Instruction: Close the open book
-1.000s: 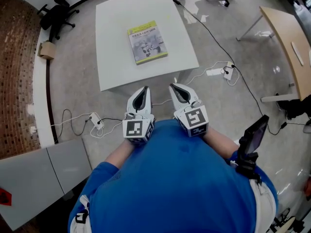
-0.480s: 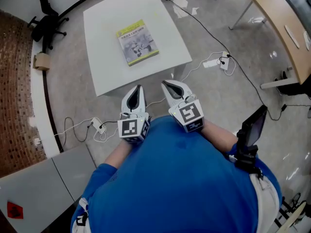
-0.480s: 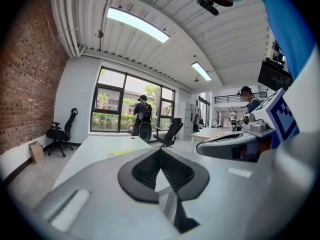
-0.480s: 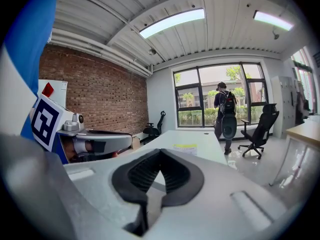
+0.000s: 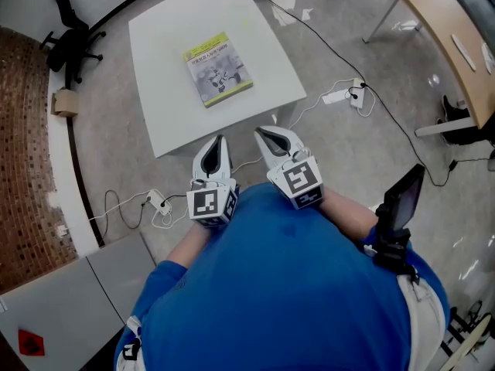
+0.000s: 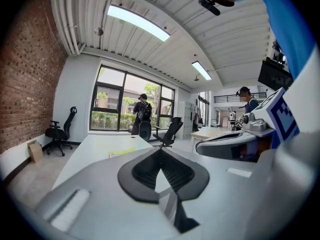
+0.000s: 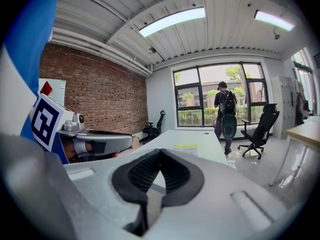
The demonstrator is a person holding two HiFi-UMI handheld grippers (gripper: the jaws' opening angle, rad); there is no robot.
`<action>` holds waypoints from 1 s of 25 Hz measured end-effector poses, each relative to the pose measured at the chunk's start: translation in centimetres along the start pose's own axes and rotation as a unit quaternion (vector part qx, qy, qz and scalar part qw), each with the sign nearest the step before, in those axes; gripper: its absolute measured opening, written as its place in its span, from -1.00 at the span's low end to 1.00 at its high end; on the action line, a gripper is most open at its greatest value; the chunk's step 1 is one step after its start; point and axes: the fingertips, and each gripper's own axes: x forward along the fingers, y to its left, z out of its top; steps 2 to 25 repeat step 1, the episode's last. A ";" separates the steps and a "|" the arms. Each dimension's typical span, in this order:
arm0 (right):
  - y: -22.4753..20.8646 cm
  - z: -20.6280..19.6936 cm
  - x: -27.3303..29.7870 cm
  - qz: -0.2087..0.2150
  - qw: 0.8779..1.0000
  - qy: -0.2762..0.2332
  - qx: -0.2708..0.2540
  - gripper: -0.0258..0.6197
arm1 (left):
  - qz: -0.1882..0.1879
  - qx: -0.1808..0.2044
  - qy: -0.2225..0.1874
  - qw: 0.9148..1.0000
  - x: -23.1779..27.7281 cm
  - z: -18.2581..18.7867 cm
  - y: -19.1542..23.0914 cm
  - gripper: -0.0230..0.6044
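Paper book point(image 5: 218, 69), smooth matt table point(image 5: 174, 107)

Bright daylight, ceiling strips, fisheye edges

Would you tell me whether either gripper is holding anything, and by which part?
Nothing is held: the left gripper and right gripper are both shut and empty, and the book lies untouched on the table.

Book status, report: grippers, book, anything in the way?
Left gripper shut, empty; right gripper shut, empty; both short of the table. Book flat, cover up, looks closed. Nothing else on the table.
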 end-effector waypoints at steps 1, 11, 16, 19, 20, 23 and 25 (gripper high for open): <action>0.0 0.0 0.2 -0.001 1.000 -0.001 0.000 -0.91 | -0.003 0.001 -0.002 1.000 0.1 -0.1 0.1 -0.91; 0.0 0.0 0.2 -0.001 1.000 -0.001 0.000 -0.91 | -0.003 0.001 -0.002 1.000 0.1 -0.1 0.1 -0.91; 0.0 0.0 0.2 -0.001 1.000 -0.001 0.000 -0.91 | -0.003 0.001 -0.002 1.000 0.1 -0.1 0.1 -0.91; 0.0 0.0 0.2 -0.001 1.000 -0.001 0.000 -0.91 | -0.003 0.001 -0.002 1.000 0.1 -0.1 0.1 -0.91; 0.0 0.0 0.2 -0.001 1.000 -0.001 0.000 -0.91 | -0.003 0.001 -0.002 1.000 0.1 -0.1 0.1 -0.91; 0.0 0.0 0.2 -0.001 1.000 -0.001 0.000 -0.91 | -0.003 0.001 -0.002 1.000 0.1 -0.1 0.1 -0.91; 0.0 0.0 0.2 -0.001 1.000 -0.001 0.000 -0.91 | -0.003 0.001 -0.002 1.000 0.1 -0.1 0.1 -0.91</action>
